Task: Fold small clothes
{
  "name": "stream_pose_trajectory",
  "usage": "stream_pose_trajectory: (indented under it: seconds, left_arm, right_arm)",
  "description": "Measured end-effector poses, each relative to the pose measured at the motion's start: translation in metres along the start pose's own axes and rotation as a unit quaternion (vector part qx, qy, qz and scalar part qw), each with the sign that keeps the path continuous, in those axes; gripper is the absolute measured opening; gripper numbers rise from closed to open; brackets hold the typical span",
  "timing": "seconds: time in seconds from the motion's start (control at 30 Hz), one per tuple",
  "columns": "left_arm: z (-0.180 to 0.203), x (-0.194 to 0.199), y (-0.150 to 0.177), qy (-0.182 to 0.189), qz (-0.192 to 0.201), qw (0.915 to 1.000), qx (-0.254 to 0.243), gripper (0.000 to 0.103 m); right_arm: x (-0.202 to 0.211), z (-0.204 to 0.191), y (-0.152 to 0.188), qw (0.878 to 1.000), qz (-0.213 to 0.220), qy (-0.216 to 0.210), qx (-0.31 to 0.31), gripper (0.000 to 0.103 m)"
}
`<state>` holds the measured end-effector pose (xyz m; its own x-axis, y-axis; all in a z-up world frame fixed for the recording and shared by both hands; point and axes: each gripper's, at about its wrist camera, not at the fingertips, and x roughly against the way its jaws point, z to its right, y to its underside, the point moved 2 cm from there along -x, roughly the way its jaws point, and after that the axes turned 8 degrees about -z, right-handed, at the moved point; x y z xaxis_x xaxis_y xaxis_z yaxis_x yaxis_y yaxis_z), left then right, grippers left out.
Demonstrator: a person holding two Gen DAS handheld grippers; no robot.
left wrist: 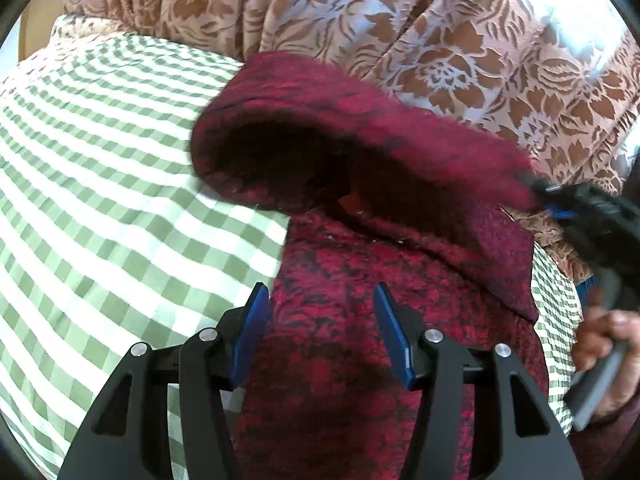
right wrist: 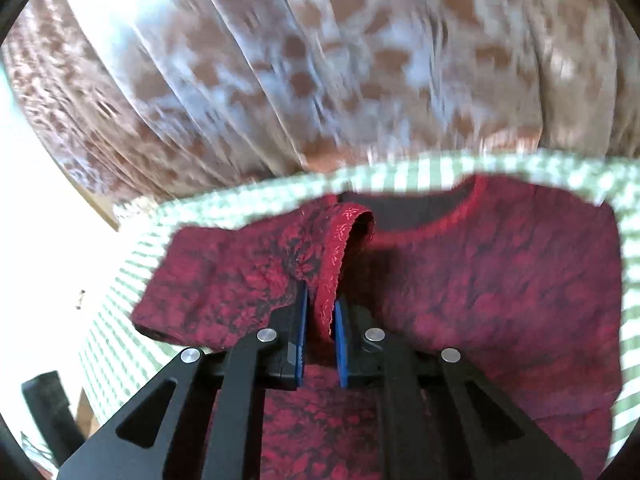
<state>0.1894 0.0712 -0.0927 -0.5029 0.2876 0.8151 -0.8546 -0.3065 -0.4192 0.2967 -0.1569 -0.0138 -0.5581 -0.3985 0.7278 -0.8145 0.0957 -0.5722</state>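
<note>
the red top point(right wrist: 500, 280) lies flat on a green-and-white checked cloth point(left wrist: 100, 200) over the table, neck hole toward the floral brown curtain point(left wrist: 400, 20). the right gripper point(right wrist: 320, 328) has its jaws pinching a hem of the sleeve and lifts it into a soft arch. the left gripper point(left wrist: 320, 328) hangs over the lower body of the top with jaws spread, nothing between them. the fabric looks like a fuzzy knit with black mottling, light and floppy, so i'd guess it drapes rather than holds a crease. best grabbed at hems or seams, where it's doubled.
</note>
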Motion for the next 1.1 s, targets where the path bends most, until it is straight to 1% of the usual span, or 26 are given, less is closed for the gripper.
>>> stream_pose_trajectory:
  seconds: [0.07, 0.13, 0.23, 0.27, 0.37, 0.5, 0.57, 0.63, 0.73, 0.77, 0.8, 0.83, 0.87, 0.93, 0.97, 1.0, 1.1]
  left_arm:
    - [-0.001, 0.001, 0.002, -0.001, -0.002, 1.0, 0.001, 0.054]
    - [-0.001, 0.002, 0.004, -0.002, -0.005, 1.0, 0.001, 0.054]
    - [-0.001, 0.003, 0.007, -0.004, -0.007, 1.0, -0.001, 0.054]
    - [-0.001, 0.003, 0.008, -0.005, -0.008, 1.0, -0.002, 0.054]
    - [0.0, 0.003, 0.009, -0.011, -0.01, 0.9999, -0.007, 0.054]
    - [0.002, 0.003, 0.009, -0.018, -0.013, 0.9997, -0.01, 0.054]
    - [0.004, 0.005, 0.006, -0.016, -0.013, 0.9997, -0.012, 0.054]
    - [0.005, 0.009, 0.001, -0.014, -0.008, 0.9998, -0.012, 0.055]
    - [0.004, 0.015, -0.01, -0.006, -0.001, 0.9999, -0.012, 0.065]
    - [0.001, 0.018, -0.017, -0.002, 0.005, 0.9999, -0.009, 0.066]
    - [-0.001, 0.018, -0.023, 0.0, 0.007, 0.9999, -0.007, 0.067]
    - [-0.004, 0.018, -0.028, 0.002, 0.008, 1.0, -0.005, 0.068]
    - [-0.008, 0.017, -0.037, 0.004, 0.007, 1.0, 0.002, 0.068]
    - [-0.017, 0.012, -0.054, 0.012, 0.007, 0.9998, 0.018, 0.068]
    - [-0.019, 0.008, -0.061, 0.016, 0.004, 0.9996, 0.023, 0.068]
    - [-0.022, 0.004, -0.069, 0.023, 0.0, 0.9993, 0.031, 0.068]
    - [-0.032, -0.011, -0.093, 0.049, -0.01, 0.9968, 0.063, 0.069]
  right_arm:
    - [0.024, 0.006, -0.007, 1.0, 0.029, 0.005, 0.001, 0.011]
    - [0.047, 0.02, -0.013, 0.998, 0.055, 0.015, -0.009, 0.011]
    - [0.063, 0.051, -0.011, 0.996, 0.067, 0.046, -0.028, 0.011]
    - [0.065, 0.072, -0.007, 0.995, 0.062, 0.06, -0.048, 0.011]
    - [0.061, 0.116, 0.005, 0.99, 0.049, 0.099, -0.087, 0.011]
    - [0.039, 0.169, 0.032, 0.981, 0.006, 0.127, -0.145, 0.01]
    - [0.03, 0.18, 0.042, 0.979, -0.008, 0.131, -0.155, 0.008]
    - [0.026, 0.184, 0.047, 0.979, -0.01, 0.13, -0.155, 0.008]
    - [0.03, 0.188, 0.047, 0.98, -0.009, 0.12, -0.16, 0.009]
    - [0.035, 0.189, 0.047, 0.979, -0.005, 0.123, -0.161, 0.01]
    - [0.038, 0.188, 0.047, 0.979, -0.004, 0.124, -0.16, 0.014]
    - [0.045, 0.187, 0.047, 0.98, 0.0, 0.125, -0.157, 0.025]
    - [0.053, 0.183, 0.045, 0.98, 0.009, 0.124, -0.153, 0.04]
    - [0.066, 0.172, 0.04, 0.982, 0.035, 0.122, -0.137, 0.061]
    - [0.071, 0.163, 0.038, 0.984, 0.047, 0.115, -0.125, 0.062]
    - [0.072, 0.156, 0.035, 0.986, 0.049, 0.107, -0.115, 0.062]
    - [0.06, 0.137, 0.027, 0.991, 0.037, 0.094, -0.084, 0.062]
